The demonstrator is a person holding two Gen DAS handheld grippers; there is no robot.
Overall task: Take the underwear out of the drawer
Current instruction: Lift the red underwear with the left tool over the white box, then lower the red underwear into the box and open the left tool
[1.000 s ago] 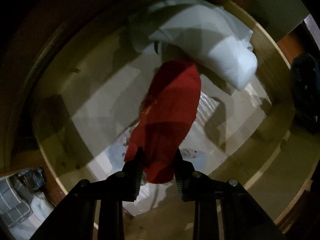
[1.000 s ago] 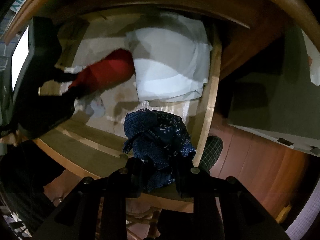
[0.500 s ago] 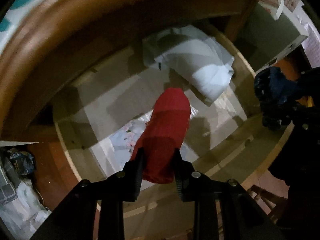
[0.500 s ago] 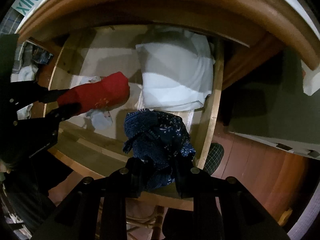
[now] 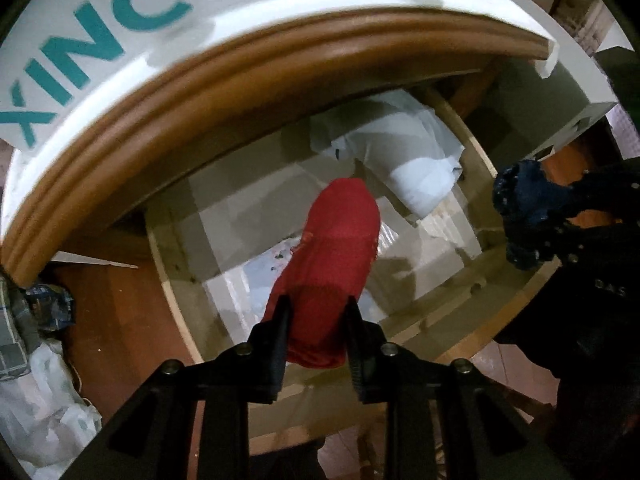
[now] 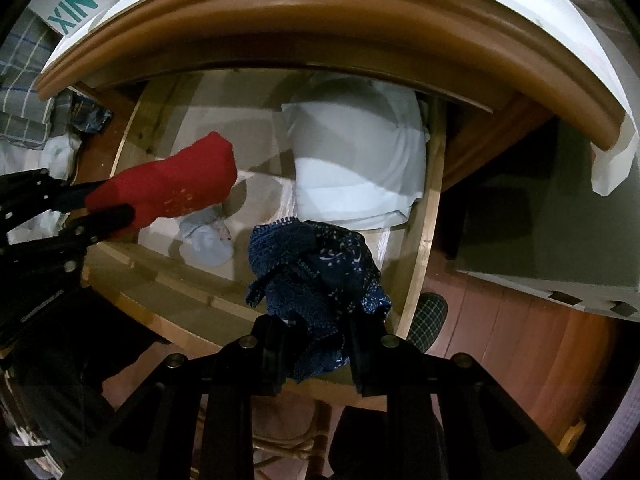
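The open wooden drawer [image 5: 176, 308] lies below both grippers. My left gripper [image 5: 318, 304] points down over it, its jaws closing, pads pressed on a red piece of underwear [image 5: 340, 248] that hangs clear above the drawer floor. The right wrist view shows that red underwear [image 6: 176, 188] at the left, in the left gripper [image 6: 108, 206]. My right gripper [image 6: 316, 328] is shut on a bunched dark blue patterned piece of underwear [image 6: 316, 264] above the drawer's front right corner. A folded white cloth [image 6: 360, 160] lies at the drawer's back right.
A small light blue garment [image 6: 206, 246] lies on the drawer floor. The brown tabletop edge [image 5: 160, 92] overhangs the drawer, with a white box [image 5: 100, 40] lettered in teal on it. A checked slipper [image 6: 430, 320] and bags [image 5: 40, 420] are on the floor.
My left gripper has risen with the red underwear, so the drawer looks smaller and the tabletop edge and lettered box have come into view. The right gripper has kept still with the blue piece.
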